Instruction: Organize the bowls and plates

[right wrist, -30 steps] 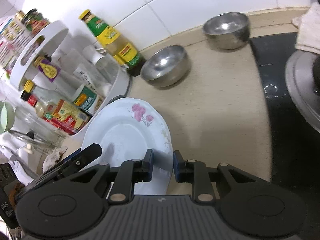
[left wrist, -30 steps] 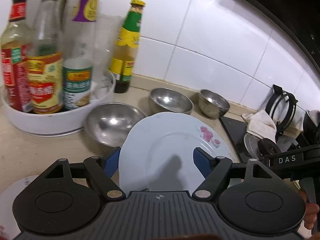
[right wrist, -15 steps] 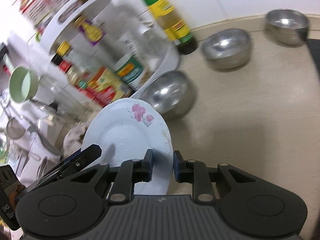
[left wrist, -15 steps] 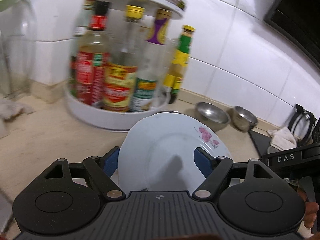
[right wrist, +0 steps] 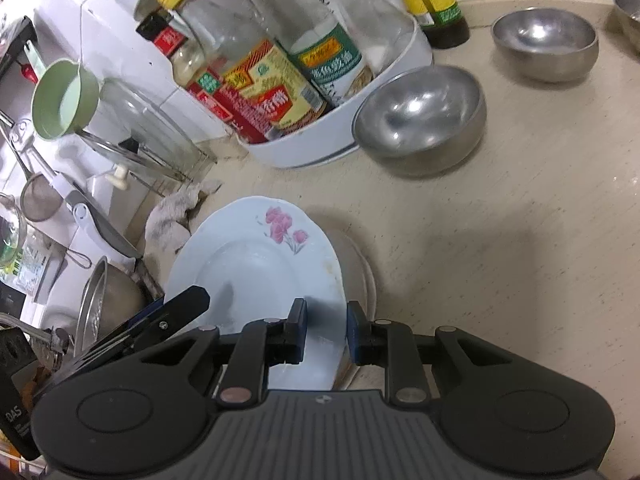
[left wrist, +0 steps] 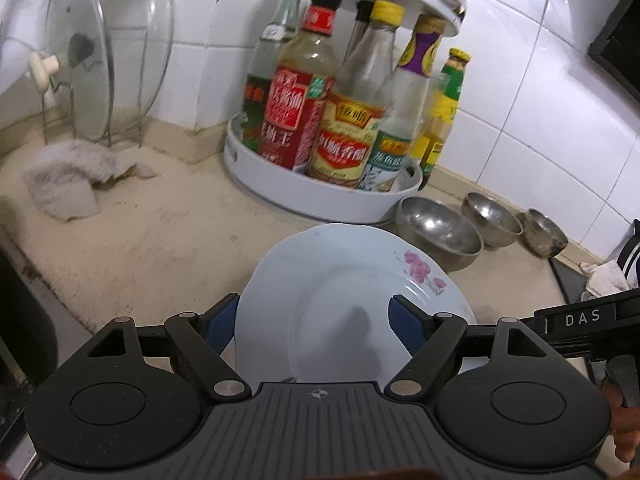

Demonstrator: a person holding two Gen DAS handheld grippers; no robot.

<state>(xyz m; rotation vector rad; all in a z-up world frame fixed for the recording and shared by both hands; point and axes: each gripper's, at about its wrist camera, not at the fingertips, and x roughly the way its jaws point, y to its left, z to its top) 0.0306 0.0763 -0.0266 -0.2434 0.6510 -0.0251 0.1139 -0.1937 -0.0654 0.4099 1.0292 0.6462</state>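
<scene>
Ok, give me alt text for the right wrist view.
The right tool grips the edge of a white flowered plate above a beige counter. Behind stand steel bowls and a white bottle carousel.

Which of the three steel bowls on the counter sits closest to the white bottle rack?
The largest steel bowl, right against the white bottle rack and just behind the flowered plate. The two smaller bowls sit farther along the wall.

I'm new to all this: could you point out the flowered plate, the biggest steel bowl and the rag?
flowered plate point(left wrist: 340, 300): left wrist view, its centre well.
biggest steel bowl point(right wrist: 420, 116): right wrist view, its inside.
rag point(left wrist: 68, 176): left wrist view, its crumpled middle.
</scene>
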